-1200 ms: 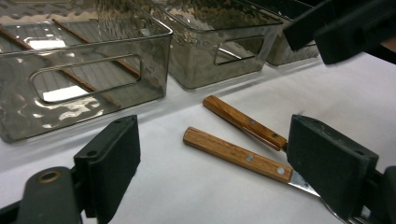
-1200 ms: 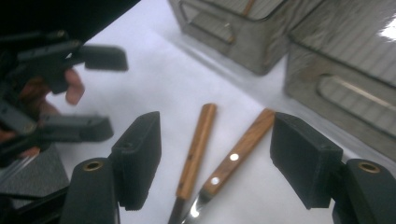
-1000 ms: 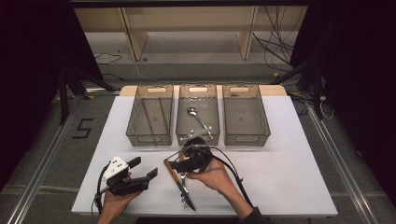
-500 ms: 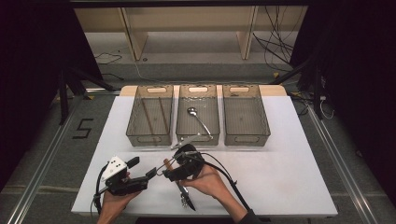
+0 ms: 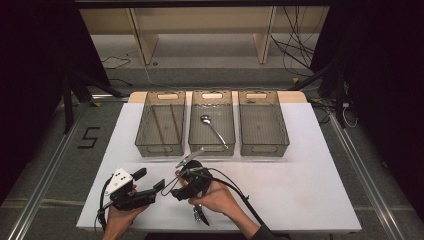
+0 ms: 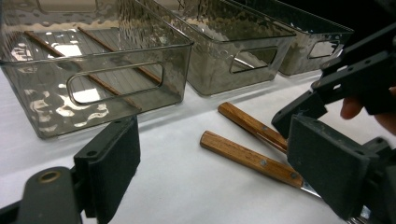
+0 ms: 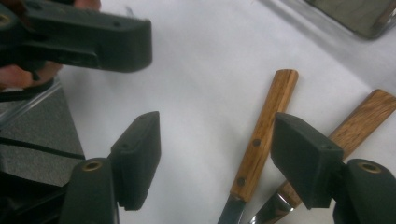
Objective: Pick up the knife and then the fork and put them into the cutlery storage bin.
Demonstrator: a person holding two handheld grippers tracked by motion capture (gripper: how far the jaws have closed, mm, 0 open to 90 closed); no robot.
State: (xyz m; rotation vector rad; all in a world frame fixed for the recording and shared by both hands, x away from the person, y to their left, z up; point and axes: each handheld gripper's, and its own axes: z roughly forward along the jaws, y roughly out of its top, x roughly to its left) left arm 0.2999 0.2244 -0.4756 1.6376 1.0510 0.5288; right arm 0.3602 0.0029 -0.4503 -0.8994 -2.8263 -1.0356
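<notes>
Fingers of right gripper [image 7: 212,158] gape, lately narrowing, over two wooden-handled knives [image 7: 261,140] on bench [image 5: 310,195] (presumably for pickup); left gripper [image 6: 224,163], at nine o'clock, released, empty.

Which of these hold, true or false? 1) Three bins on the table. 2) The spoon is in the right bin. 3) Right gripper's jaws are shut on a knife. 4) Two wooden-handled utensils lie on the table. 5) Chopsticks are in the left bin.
1) True: left bin, middle bin and right bin stand side by side on the table.
2) False: the spoon lies in the middle bin.
3) False: the right gripper has its jaws open, above the wooden handles, pressing on nothing.
4) True: the two handles lie side by side on the table, in front of the bins.
5) True: two chopsticks lie in the left bin.
</notes>
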